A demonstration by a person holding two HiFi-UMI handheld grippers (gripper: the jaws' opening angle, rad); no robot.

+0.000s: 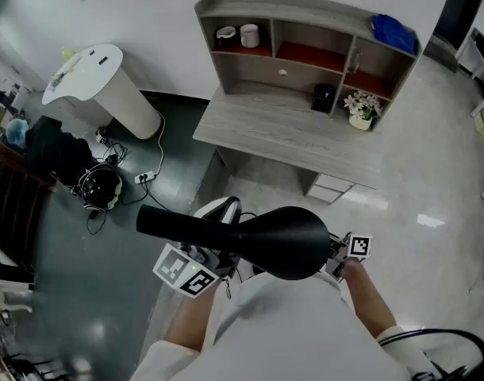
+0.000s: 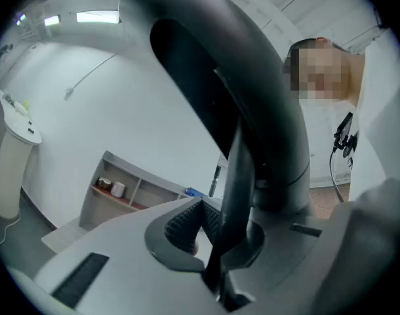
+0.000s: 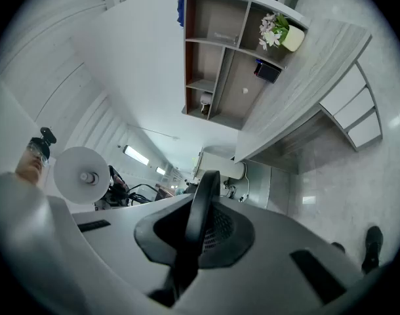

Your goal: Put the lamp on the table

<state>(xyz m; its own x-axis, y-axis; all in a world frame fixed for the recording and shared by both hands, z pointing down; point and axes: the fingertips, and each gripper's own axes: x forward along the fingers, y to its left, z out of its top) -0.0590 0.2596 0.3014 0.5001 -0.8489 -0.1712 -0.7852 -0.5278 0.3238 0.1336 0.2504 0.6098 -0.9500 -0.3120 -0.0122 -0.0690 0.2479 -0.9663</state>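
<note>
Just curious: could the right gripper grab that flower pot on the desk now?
Probably not: the right gripper is shut on the black lamp, and the flower pot stands far off on the desk.

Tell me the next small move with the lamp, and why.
Probably carry the lamp forward toward the desk: the left gripper and right gripper are both shut on it, and it hangs over the floor, short of the desk's top.

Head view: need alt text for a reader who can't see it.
Seen from above, a person holds a black lamp between the left tool and the right tool, both shut on it. Ahead stands a grey desk with a shelf unit and a flower pot.
</note>
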